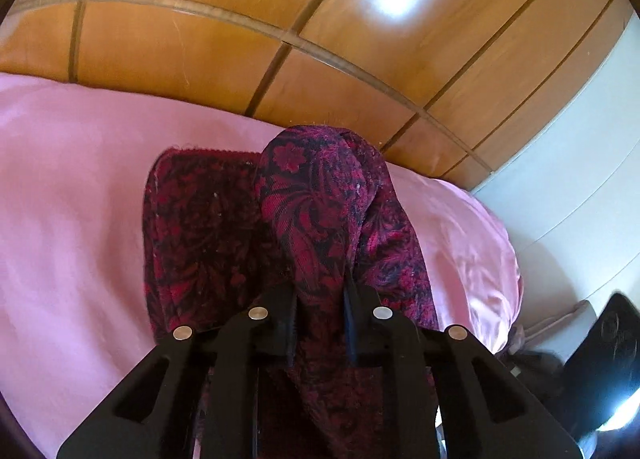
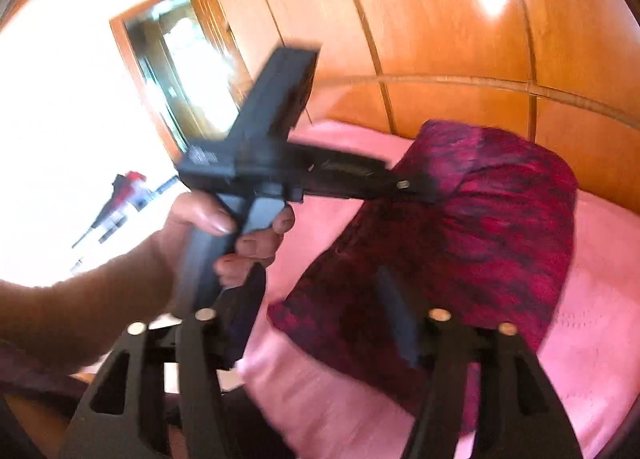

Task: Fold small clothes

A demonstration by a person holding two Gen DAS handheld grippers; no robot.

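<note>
A dark red flowered garment (image 1: 320,219) lies on a pink bed sheet (image 1: 72,199). My left gripper (image 1: 322,323) is shut on a raised fold of the garment, lifted above the flat part at its left. In the right wrist view the garment (image 2: 480,227) hangs from the left gripper (image 2: 416,187), held by a hand (image 2: 240,235). My right gripper (image 2: 316,323) is open, its fingers wide apart in front of the garment's lower edge, nothing between them. This view is blurred.
A wooden panelled wardrobe (image 1: 280,39) stands behind the bed. A pale wall (image 1: 580,179) and a dark object (image 1: 608,359) are at the right. In the right wrist view a bright window (image 2: 60,119) and a mirror (image 2: 188,71) are at the left.
</note>
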